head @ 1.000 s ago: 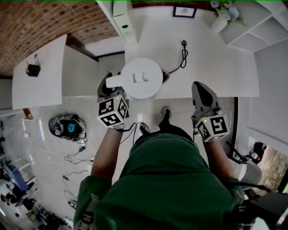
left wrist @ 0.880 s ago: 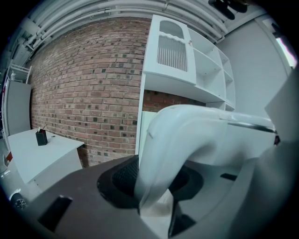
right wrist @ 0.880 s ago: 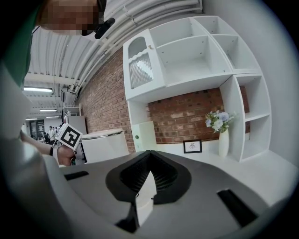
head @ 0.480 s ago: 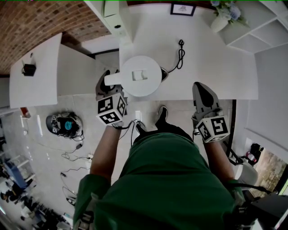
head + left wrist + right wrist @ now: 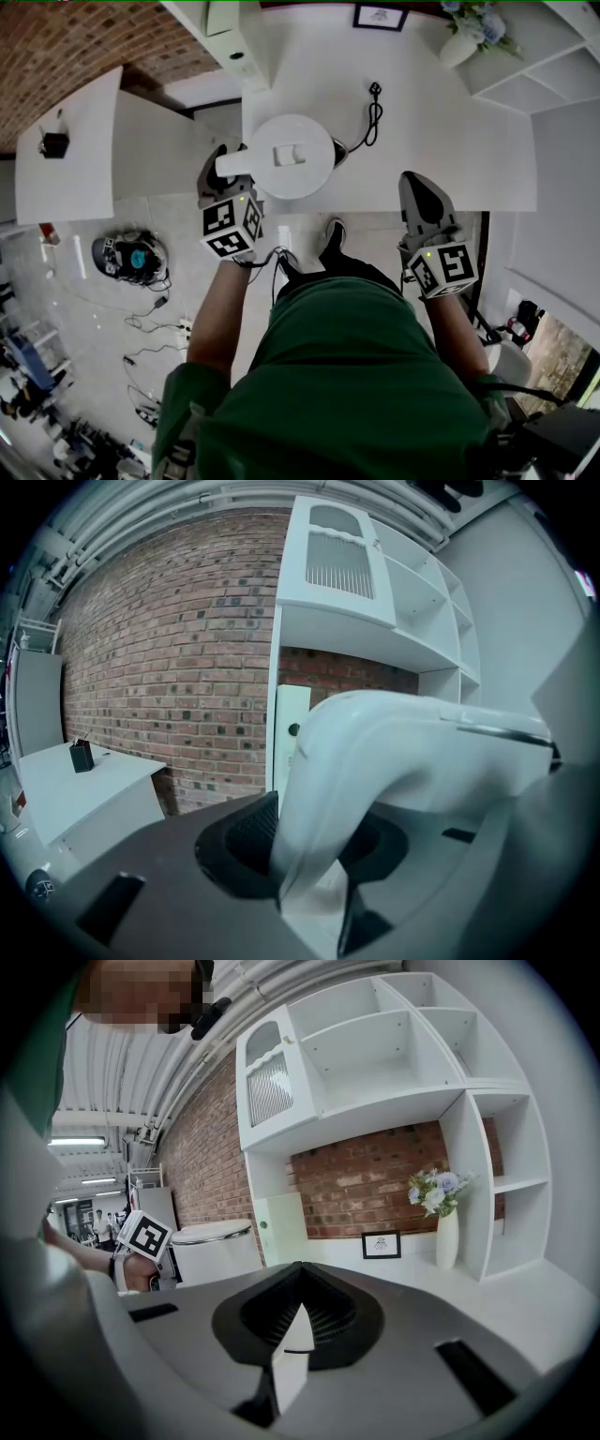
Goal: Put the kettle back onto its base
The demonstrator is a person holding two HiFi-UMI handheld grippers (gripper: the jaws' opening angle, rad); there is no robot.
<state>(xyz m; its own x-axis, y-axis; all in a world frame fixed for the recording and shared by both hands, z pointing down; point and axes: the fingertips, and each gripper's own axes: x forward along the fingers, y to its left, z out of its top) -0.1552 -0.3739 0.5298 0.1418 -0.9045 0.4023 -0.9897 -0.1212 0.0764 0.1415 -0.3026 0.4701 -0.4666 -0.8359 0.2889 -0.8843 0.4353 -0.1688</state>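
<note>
The white kettle (image 5: 291,155) hangs over the near part of the white counter (image 5: 450,141), lid up, its handle (image 5: 232,167) pointing left. My left gripper (image 5: 223,176) is shut on that handle; in the left gripper view the curved white handle (image 5: 375,761) fills the gap between the jaws. A sliver of the black base (image 5: 340,153) peeks out at the kettle's right side, its cord (image 5: 373,117) trailing back; I cannot tell whether the kettle rests on it. My right gripper (image 5: 420,192) hovers at the counter's front edge, shut and holding nothing, with the kettle (image 5: 216,1246) to its left.
A vase of flowers (image 5: 464,37) and a small picture frame (image 5: 380,17) stand at the back of the counter. White shelving rises on the right. A lower white table (image 5: 84,178) with a small black object (image 5: 53,142) sits left. Cables and a round device (image 5: 131,258) lie on the floor.
The kettle and my left gripper have moved a little farther in over the counter and lower. My right gripper has edged forward alongside, still shut.
</note>
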